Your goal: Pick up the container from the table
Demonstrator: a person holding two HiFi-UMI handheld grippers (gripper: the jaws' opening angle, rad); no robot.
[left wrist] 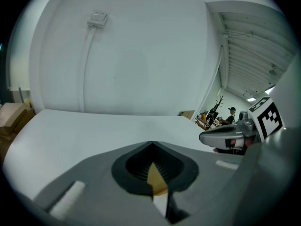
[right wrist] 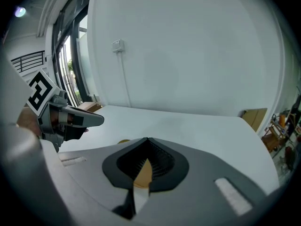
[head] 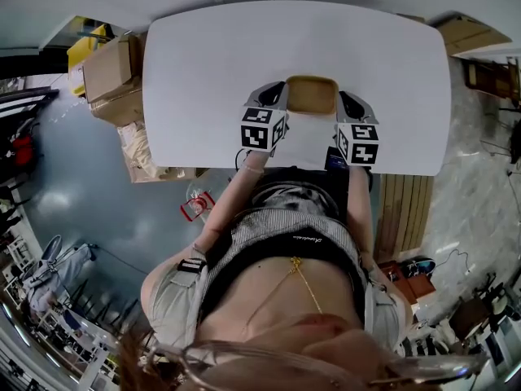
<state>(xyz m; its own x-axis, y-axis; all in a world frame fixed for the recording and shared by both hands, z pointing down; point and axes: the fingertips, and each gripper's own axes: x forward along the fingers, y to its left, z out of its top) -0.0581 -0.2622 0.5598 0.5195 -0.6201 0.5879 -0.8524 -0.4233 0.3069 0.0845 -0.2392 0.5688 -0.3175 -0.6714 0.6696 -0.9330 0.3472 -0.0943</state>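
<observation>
A shallow tan container (head: 312, 94) sits between my two grippers over the near part of the white table (head: 244, 47); whether it touches the table I cannot tell. My left gripper (head: 282, 96) holds its left rim and my right gripper (head: 342, 98) its right rim. In the left gripper view the jaws (left wrist: 152, 147) are closed, with a tan sliver of the container (left wrist: 157, 177) pinched between them. The right gripper view shows the same: closed jaws (right wrist: 147, 141) on the tan rim (right wrist: 143, 173). Each gripper sees the other across the container (left wrist: 230, 138) (right wrist: 75, 119).
Cardboard boxes (head: 110, 72) stand on the floor left of the table. Wooden slats (head: 403, 210) lie at its right, and more cardboard (head: 464, 31) at the far right. A white wall with a small box and cable (left wrist: 97, 19) rises behind the table.
</observation>
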